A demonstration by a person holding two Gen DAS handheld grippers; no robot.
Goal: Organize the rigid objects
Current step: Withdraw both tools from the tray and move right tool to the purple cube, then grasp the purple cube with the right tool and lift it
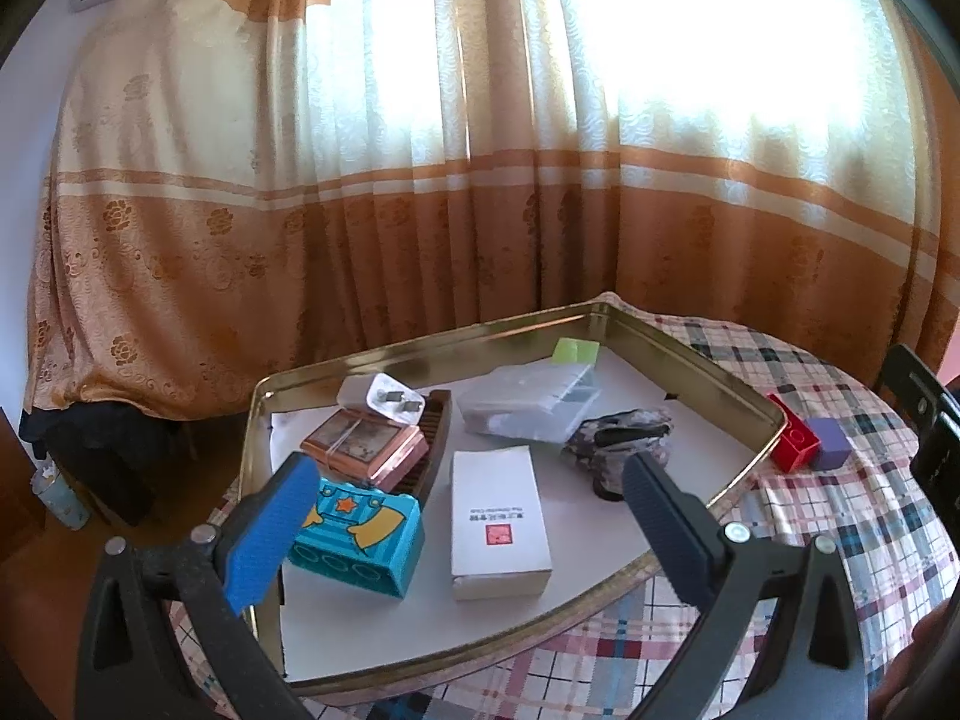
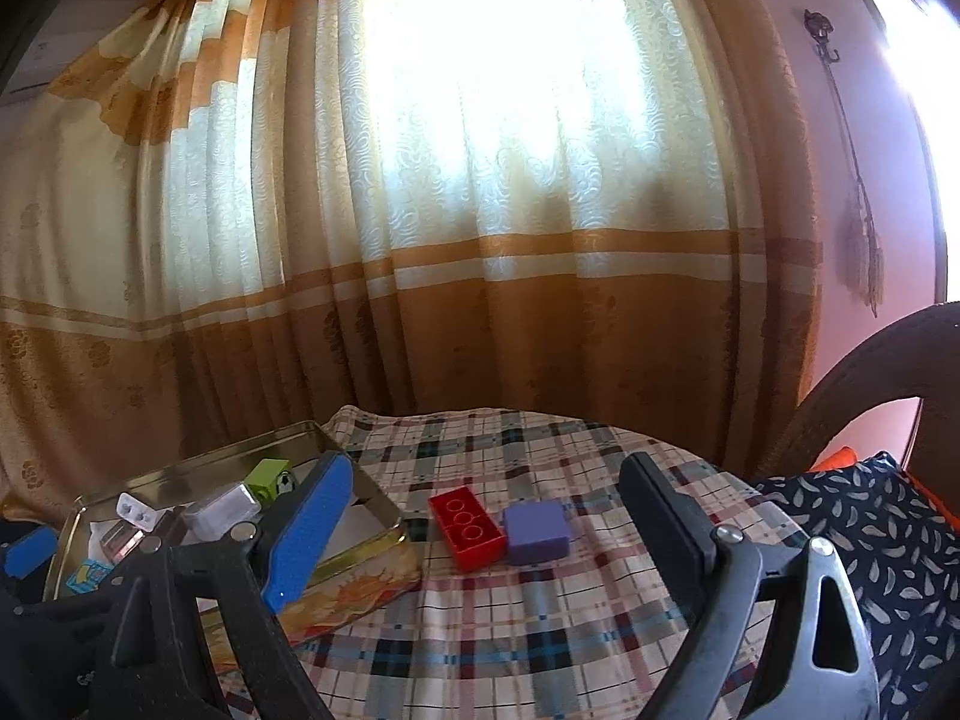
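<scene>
- The right gripper's fingers stand wide apart and grasp nothing; the red brick and the purple block lie on the cloth ahead, framed between them, which reads as lining up for a pick
- The left gripper's fingers are also spread and empty, hanging over the near part of the tray; I judge it is waiting there while the other side works
- Directly beyond the left fingers lie the white box and the teal brick, both flat on the tray's white liner, the brick just beside the blue pad
- Farther in sit a copper tin resting on a dark wooden holder, a white plug on top of them, a clear case, a grey pouch and a green piece at the far wall
- These seem gathered in the tray as the collection place, so the task looks mostly done
- The red brick and purple block touch each other, on the counter just outside the tray's right wall; they appear to be the only loose things left
- The red brick lies studs-side hidden, hollows up, so its long flat sides offer the fingers a firm hold
- Risk: closing on one may nudge its neighbour, as the two sit flush
</scene>
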